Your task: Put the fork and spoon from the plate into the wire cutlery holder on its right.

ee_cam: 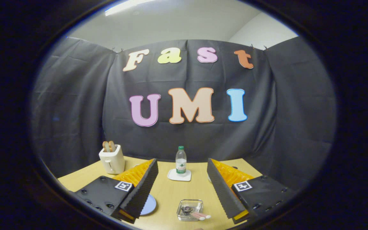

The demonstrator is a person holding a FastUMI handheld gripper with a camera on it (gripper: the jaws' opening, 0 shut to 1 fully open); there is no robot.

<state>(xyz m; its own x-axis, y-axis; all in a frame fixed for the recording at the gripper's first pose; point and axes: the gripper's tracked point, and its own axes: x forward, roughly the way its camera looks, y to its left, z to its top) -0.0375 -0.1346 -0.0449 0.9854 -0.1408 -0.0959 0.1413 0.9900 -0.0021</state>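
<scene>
From the gripper view I see my gripper (182, 182) spread wide and empty above the table (168, 191), the wire cutlery holder (189, 210) between the fingers already holding a spoon (201, 216), the plate (149, 205) half-hidden, so I risk misjudging my descent.

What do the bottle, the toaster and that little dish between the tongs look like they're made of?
The bottle looks like clear, glossy plastic: see-through body, green cap. The toaster has a cream shell, smooth and slightly shiny, probably plastic or painted metal. The dish seems clear glass or hard plastic, since the wood-look table shows through it. The tongs stand open, holding nothing.
</scene>
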